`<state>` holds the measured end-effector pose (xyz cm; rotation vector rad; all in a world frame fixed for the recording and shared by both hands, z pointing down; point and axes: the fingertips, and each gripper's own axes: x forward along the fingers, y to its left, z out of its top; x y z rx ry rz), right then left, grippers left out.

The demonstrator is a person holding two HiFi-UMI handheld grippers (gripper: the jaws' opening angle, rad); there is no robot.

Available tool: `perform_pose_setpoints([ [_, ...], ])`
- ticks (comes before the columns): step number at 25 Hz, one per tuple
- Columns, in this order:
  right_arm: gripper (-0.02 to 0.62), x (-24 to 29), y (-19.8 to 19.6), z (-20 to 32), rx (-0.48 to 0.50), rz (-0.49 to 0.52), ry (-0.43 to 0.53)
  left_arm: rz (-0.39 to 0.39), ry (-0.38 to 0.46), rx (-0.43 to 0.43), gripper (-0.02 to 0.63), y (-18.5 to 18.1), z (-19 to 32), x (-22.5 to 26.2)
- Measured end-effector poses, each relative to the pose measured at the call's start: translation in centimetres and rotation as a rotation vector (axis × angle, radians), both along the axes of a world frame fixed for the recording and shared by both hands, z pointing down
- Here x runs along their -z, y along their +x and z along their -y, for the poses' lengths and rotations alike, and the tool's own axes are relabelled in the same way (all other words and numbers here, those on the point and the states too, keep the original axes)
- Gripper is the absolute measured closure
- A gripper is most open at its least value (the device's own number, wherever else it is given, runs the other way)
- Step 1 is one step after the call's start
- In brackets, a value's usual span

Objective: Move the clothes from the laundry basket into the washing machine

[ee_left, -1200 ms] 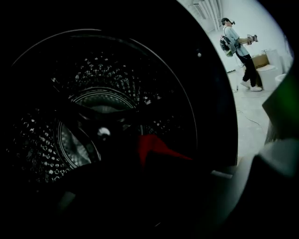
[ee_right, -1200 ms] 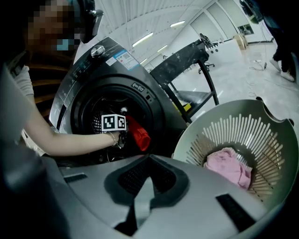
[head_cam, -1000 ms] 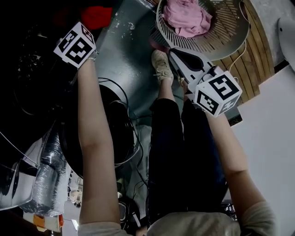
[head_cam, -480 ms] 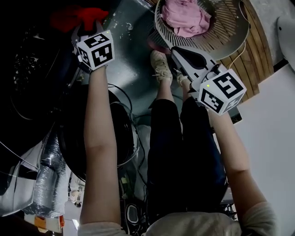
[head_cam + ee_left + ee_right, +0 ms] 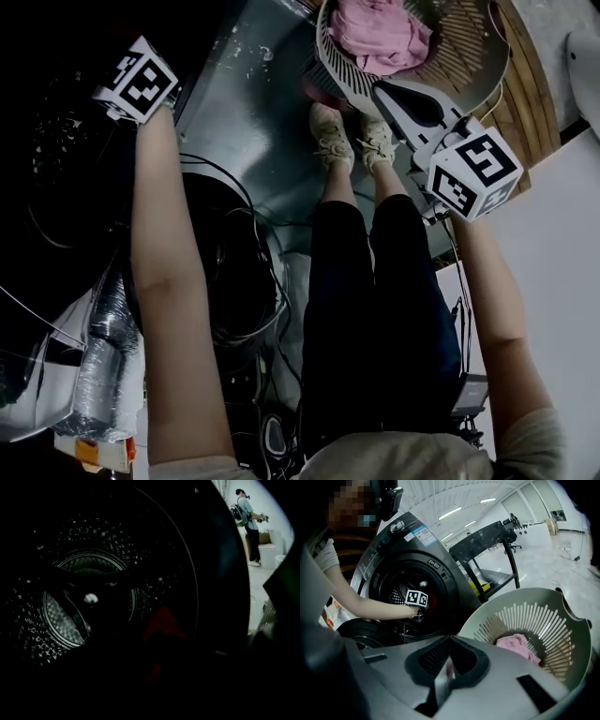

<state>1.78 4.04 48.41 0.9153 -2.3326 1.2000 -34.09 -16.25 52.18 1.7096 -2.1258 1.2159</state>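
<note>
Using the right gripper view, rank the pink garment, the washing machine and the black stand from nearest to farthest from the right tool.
From the right tool:
1. Pink garment, in the laundry basket just ahead, at right.
2. Washing machine, farther off at left.
3. Black stand, behind the washing machine, in the centre background.

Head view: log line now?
left tool in drum, jaws just closing, grip unclear; red garment in drum; right tool shut by basket; pink garment inside
</note>
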Motion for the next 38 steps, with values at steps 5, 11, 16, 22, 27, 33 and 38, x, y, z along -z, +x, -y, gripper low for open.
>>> perform_pose_setpoints([
  [5,0.584,-2.0,2.4,0.9,-0.009,-0.117,-0.008,-0.05,-0.039,0.049,0.334,0.3,0.5,-2.1],
  [11,0.372,-7.8,5.7,1.8,-0.052,-0.21,-0.098,-0.287,0.085,-0.114,0.334,9.4,-6.5,3.0],
  [16,0.33,-19.7,6.3,2.9,0.057,-0.387,-0.174,-0.515,-0.042,-0.297,0.552,20.2,-15.3,3.6],
  [22,0.299,-33.7,4.6,0.7,0.325,-0.55,-0.347,-0.609,-0.079,-0.41,0.583,27.2,-19.0,2.6],
  [27,0.549,-31.0,5.2,-0.3,0.268,-0.438,-0.516,-0.704,-0.245,-0.455,0.54,30.6,-21.3,-0.6],
  [33,0.557,-14.9,5.8,1.9,0.128,-0.222,-0.265,-0.692,-0.276,-0.471,0.245,31.8,-22.3,2.0],
  [38,0.56,0.0,5.5,1.0,0.119,-0.074,-0.085,-0.717,-0.375,-0.663,0.217,36.2,-24.1,5.1],
])
